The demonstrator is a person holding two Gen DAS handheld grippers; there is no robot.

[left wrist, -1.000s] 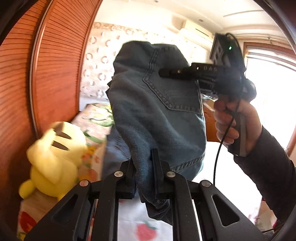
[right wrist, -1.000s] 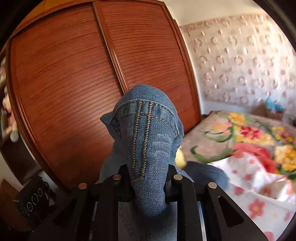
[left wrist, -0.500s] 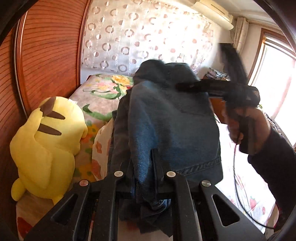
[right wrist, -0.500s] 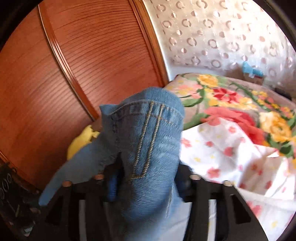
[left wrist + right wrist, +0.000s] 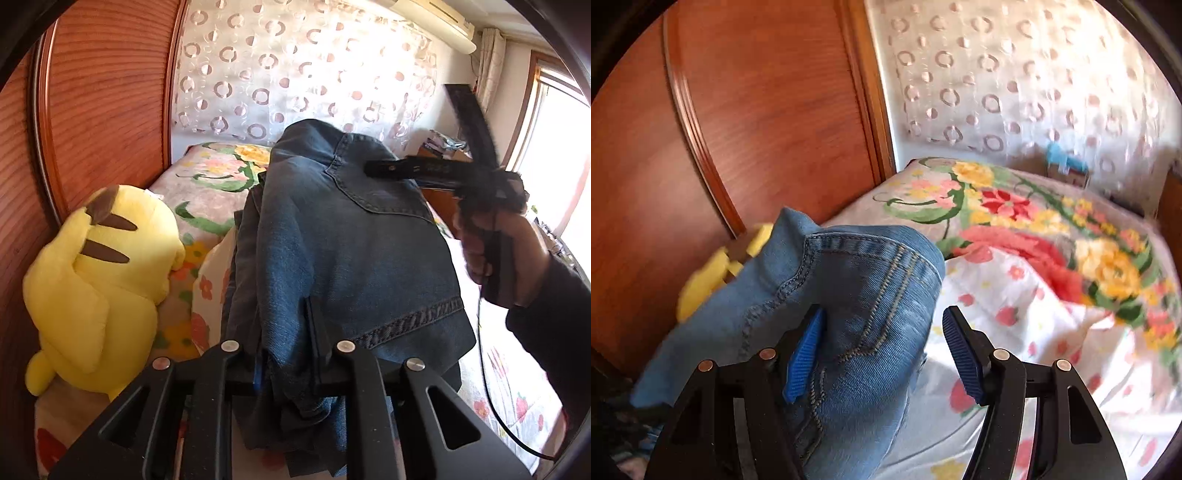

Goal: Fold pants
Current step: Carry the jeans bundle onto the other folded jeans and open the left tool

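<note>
On the floral bed [image 5: 1052, 236], heavy, floppy denim jeans [image 5: 351, 240] bunch; left gripper [image 5: 286, 354] fingers loosening around the waistband, right gripper [image 5: 882, 350] fingers apart.

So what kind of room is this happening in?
Most likely a bedroom in a home: a bed with flowered covers, a yellow plush toy beside a wooden wardrobe door, and a patterned curtain along the back wall.

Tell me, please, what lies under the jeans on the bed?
Around the jeans a white flowered sheet shows, with a floral blanket beyond and a yellow plush toy beside them. What lies directly beneath is covered by the denim.
</note>
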